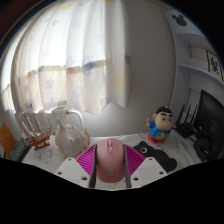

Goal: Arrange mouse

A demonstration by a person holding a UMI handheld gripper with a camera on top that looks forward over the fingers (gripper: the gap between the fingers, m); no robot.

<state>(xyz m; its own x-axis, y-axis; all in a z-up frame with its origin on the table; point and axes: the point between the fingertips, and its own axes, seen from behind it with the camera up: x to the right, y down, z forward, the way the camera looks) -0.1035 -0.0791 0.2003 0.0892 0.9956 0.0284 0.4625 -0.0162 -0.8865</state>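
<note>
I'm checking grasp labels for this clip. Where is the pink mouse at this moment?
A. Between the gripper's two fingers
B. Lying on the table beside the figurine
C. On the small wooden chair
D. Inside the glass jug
A: the pink mouse sits between the gripper's two fingers, whose pink pads flank it closely on both sides, well short of the figurine.

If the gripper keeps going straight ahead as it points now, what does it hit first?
Nothing soon, probably. The pink mouse is already between the jaws of the gripper; beyond lies bare table, then the curtain. Depth is unclear.
</note>
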